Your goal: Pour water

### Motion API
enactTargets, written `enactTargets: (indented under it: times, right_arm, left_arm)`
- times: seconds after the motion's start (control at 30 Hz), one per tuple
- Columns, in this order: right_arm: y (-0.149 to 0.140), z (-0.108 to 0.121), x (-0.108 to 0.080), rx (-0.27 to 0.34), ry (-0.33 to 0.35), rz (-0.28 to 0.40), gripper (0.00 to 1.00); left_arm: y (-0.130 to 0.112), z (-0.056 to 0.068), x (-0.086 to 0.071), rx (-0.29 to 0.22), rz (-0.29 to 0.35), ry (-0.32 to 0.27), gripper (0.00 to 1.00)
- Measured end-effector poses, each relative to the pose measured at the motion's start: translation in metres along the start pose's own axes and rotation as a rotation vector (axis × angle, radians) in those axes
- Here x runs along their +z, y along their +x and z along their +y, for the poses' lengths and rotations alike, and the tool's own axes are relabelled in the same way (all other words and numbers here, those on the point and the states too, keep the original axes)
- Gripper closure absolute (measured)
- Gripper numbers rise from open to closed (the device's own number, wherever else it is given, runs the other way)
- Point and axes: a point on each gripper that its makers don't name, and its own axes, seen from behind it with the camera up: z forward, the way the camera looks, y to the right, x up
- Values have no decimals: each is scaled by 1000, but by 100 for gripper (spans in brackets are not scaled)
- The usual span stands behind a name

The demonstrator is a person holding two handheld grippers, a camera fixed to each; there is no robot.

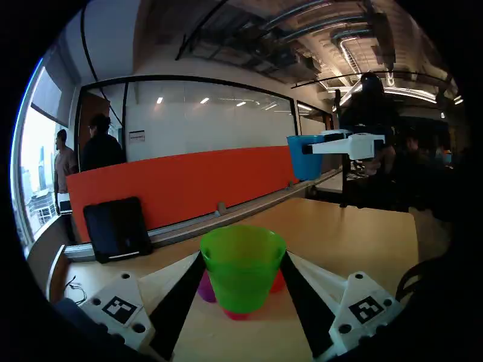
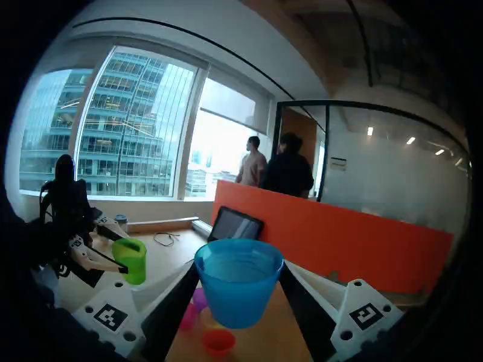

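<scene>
Blue cup [image 2: 238, 280]: upright, clamped between both fingers of the right gripper [image 2: 238, 288], held above the wooden table [image 2: 271, 345]. Green cup [image 1: 243, 274]: upright, gripped the same way by the left gripper [image 1: 243, 283]; in the right gripper view it sits at 9 o'clock from the blue cup, well apart. Small coloured cups [image 2: 218, 341]: on the table at 6 o'clock below the blue cup. Tablet [image 2: 235, 224] and orange partition [image 2: 362, 241]: beyond, 12 to 2 o'clock.
</scene>
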Motion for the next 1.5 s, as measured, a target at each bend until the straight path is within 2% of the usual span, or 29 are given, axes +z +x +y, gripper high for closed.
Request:
enactTargets:
  times: [0.5, 0.8, 1.2, 1.5]
  right_arm:
    - [-60, 26, -9, 24, -36, -79, 8]
    - [-97, 31, -7, 36, -23, -145, 7]
    - [-148, 30, -4, 48, 12, -255, 7]
    - [-194, 27, -1, 71, 38, -350, 7]
  left_arm:
    - [-32, -20, 2, 13, -87, 28, 14]
    - [-58, -29, 8, 13, -158, 35, 14]
    - [-105, -36, 22, 14, -288, 35, 14]
    - [-138, -41, 25, -6, -371, 23, 14]
